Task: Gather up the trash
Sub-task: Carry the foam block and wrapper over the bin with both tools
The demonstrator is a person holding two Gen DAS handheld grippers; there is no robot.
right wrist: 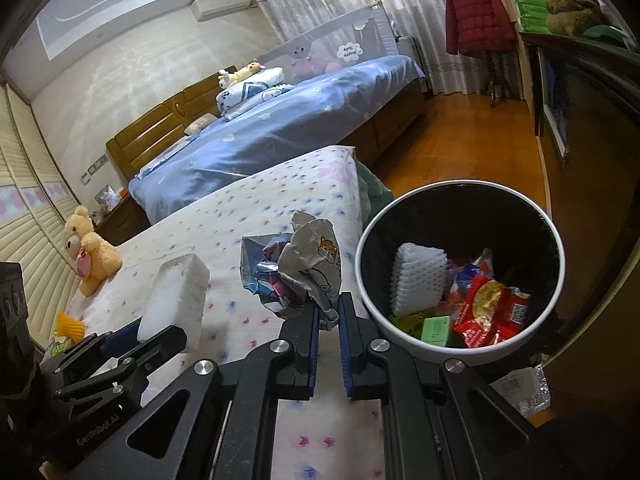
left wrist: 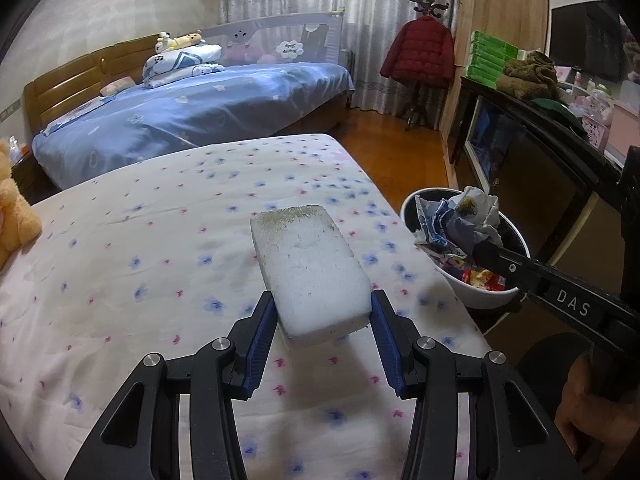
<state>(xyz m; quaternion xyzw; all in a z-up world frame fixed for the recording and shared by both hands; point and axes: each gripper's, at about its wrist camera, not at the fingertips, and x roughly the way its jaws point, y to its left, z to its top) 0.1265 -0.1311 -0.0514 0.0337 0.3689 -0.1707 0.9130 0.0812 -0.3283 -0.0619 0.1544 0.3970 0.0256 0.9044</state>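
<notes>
My left gripper (left wrist: 324, 312) is shut on a white foam block (left wrist: 310, 268) with a dirty far end, held above the flowered mattress (left wrist: 140, 264). The same foam block (right wrist: 176, 296) shows at the left of the right wrist view, with the left gripper (right wrist: 132, 334) under it. My right gripper (right wrist: 329, 312) is shut on a crumpled cartoon-printed wrapper (right wrist: 296, 268), held just left of the white trash bin (right wrist: 404, 336). The bin (left wrist: 476, 296) holds a white foam net (right wrist: 418, 278), a red packet (right wrist: 490, 310) and a green box (right wrist: 436, 330). In the left wrist view the wrapper (left wrist: 460, 220) hangs over the bin from the right gripper (left wrist: 486, 252).
A plush bear (right wrist: 90, 252) and a yellow item (right wrist: 70, 326) lie at the mattress's far left. A blue bed (left wrist: 192, 112) stands behind. A dark cabinet (left wrist: 532, 168) runs along the right, with wooden floor (left wrist: 404, 160) between. A red jacket (left wrist: 420, 54) hangs on a stand.
</notes>
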